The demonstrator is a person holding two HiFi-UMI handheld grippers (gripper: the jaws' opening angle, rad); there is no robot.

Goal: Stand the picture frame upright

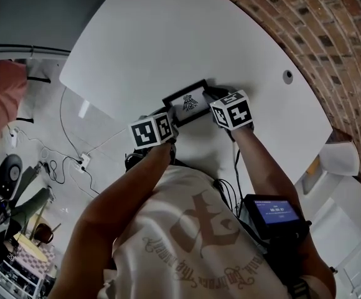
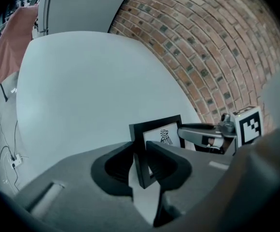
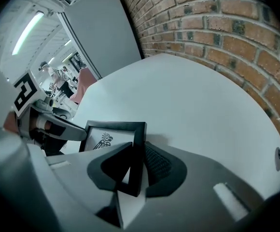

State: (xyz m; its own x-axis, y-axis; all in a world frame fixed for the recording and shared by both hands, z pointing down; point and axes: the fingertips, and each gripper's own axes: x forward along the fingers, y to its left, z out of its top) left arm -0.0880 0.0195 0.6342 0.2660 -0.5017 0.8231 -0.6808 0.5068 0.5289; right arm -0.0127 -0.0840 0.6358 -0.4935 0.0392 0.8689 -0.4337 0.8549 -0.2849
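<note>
Two grips on one picture frame (image 1: 188,101). It spans between the jaws, face tilted up over the white surface (image 1: 168,36). Left gripper (image 2: 141,161) jaws are clamped on one side rail, right gripper (image 3: 136,166) jaws on the other. Risks: the bites look shallow, so uneven rotation could twist a rail free. Letting go with the back unpropped likely drops it flat.

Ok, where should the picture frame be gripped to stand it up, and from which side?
Probably by its black side bars, one from each end: the picture frame is thin-edged, so a bar fits between tongs. The left gripper and right gripper pinch opposite bars.
</note>
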